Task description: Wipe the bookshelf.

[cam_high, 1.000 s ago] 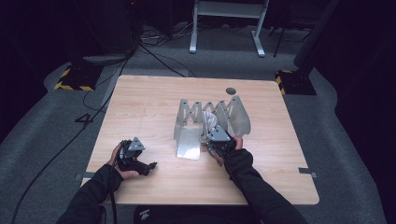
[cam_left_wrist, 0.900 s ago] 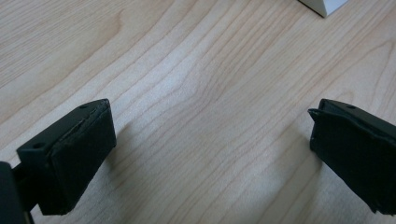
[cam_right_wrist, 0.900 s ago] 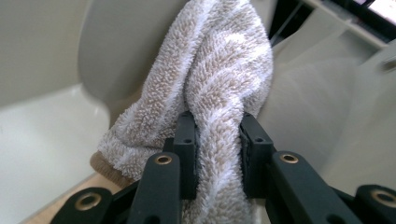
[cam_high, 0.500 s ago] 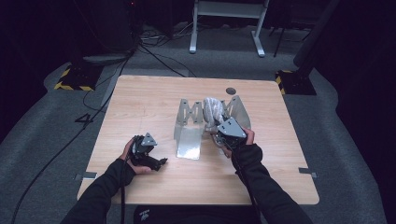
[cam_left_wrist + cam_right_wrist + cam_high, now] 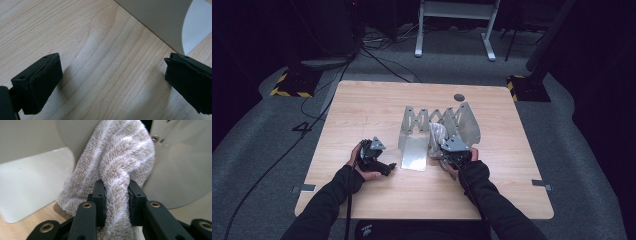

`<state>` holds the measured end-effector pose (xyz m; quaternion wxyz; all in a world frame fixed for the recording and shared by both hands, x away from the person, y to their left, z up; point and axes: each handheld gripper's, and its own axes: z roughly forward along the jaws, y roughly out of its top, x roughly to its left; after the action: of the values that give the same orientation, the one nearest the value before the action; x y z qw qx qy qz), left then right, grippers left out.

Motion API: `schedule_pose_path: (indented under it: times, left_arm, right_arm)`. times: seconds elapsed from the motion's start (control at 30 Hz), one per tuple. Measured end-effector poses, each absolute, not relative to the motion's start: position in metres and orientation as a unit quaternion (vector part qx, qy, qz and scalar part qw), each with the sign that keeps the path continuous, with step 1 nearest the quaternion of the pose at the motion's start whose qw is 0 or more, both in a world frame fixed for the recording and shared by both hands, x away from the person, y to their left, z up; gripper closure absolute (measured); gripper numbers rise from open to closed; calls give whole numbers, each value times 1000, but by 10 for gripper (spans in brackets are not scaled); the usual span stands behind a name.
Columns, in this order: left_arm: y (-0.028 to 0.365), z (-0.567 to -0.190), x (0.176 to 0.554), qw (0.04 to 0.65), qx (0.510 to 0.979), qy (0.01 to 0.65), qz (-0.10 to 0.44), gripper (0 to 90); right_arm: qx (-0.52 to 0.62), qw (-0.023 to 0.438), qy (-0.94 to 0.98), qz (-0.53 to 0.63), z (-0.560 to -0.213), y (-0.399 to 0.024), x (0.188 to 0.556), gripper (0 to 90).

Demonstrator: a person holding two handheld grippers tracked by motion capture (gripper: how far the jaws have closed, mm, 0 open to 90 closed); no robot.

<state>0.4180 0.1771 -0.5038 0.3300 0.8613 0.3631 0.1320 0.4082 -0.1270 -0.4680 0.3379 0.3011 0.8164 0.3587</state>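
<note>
A striped beige and white towel (image 5: 117,167) hangs bunched between the plates of a grey metal folding rack (image 5: 417,142) at the middle of the wooden table (image 5: 362,110). My right gripper (image 5: 116,192) is shut on a fold of the towel (image 5: 438,134), just in front of the rack (image 5: 175,175). In the high view the right gripper (image 5: 451,150) sits at the rack's front right. My left gripper (image 5: 388,167) lies low over the table, left of the rack, pointing toward it. Its jaws stand open with bare wood between them (image 5: 112,75), and a rack plate (image 5: 160,17) lies ahead.
A small dark round spot (image 5: 458,97) marks the table behind the rack. Beyond the table stand a white metal stand (image 5: 452,25) and cables on the grey floor. Yellow-black striped blocks (image 5: 292,85) sit at both far corners.
My left gripper has slid right toward the rack. The right gripper with the towel shifted slightly at the rack's front.
</note>
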Motion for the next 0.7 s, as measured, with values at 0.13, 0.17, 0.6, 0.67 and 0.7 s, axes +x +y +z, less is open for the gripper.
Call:
schedule_pose_path:
  times: [0.13, 0.17, 0.6, 0.67, 0.7]
  left_arm:
    - [174, -504, 419, 330, 862, 361, 133, 17]
    - [174, -504, 419, 330, 862, 361, 133, 17]
    - [172, -503, 418, 332, 864, 356, 132, 33]
    - [171, -504, 418, 334, 863, 356, 131, 33]
    - [170, -503, 419, 333, 863, 355, 133, 33]
  right_arm:
    - [278, 313, 831, 367, -470, -120, 401, 727]
    - [278, 313, 831, 367, -470, -120, 401, 727]
    - [270, 333, 793, 433, -424, -129, 386, 725]
    - [270, 340, 785, 441, -420, -131, 384, 725]
    - [267, 337, 787, 442, -417, -130, 384, 725]
